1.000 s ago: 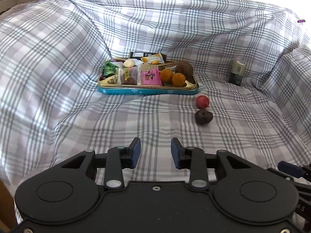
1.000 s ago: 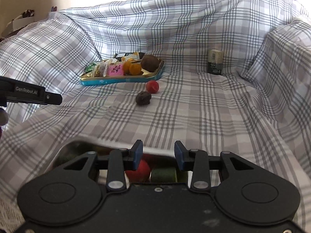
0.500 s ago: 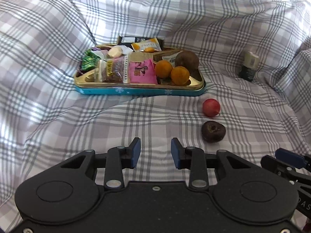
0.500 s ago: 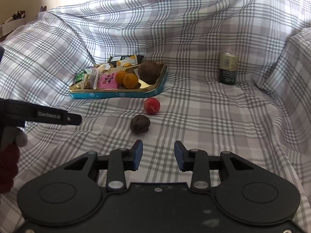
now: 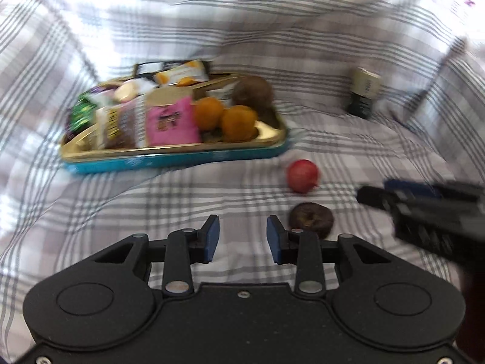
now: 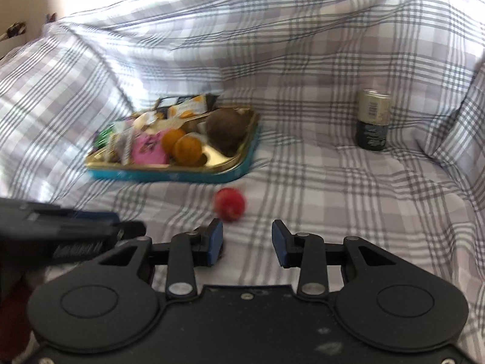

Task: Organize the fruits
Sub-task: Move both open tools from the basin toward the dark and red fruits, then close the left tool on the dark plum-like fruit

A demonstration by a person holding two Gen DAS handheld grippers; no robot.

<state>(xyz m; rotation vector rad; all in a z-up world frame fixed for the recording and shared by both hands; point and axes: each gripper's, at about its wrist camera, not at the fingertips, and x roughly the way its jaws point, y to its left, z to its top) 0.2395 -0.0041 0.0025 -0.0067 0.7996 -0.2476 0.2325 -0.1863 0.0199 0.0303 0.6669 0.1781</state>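
Note:
A red round fruit (image 5: 302, 176) and a dark wrinkled fruit (image 5: 310, 219) lie on the checked cloth, right of a gold tray with a teal rim (image 5: 169, 159). The tray holds two orange fruits (image 5: 238, 123), a brown fruit (image 5: 253, 92) and snack packets. My left gripper (image 5: 242, 239) is open and empty, just left of the dark fruit. My right gripper (image 6: 247, 244) is open and empty, close behind the red fruit (image 6: 229, 203); the dark fruit is hidden behind its left finger. The tray also shows in the right wrist view (image 6: 172, 176).
A dark tin with a pale label (image 6: 372, 119) stands at the back right on the cloth. The checked cloth rises in folds behind and on both sides. The right gripper's body (image 5: 424, 209) reaches in at the right of the left wrist view.
Both grippers have moved forward toward the two loose fruits, which now look larger and nearer. The dark fruit has slipped behind the right gripper's left finger. Both stay open.

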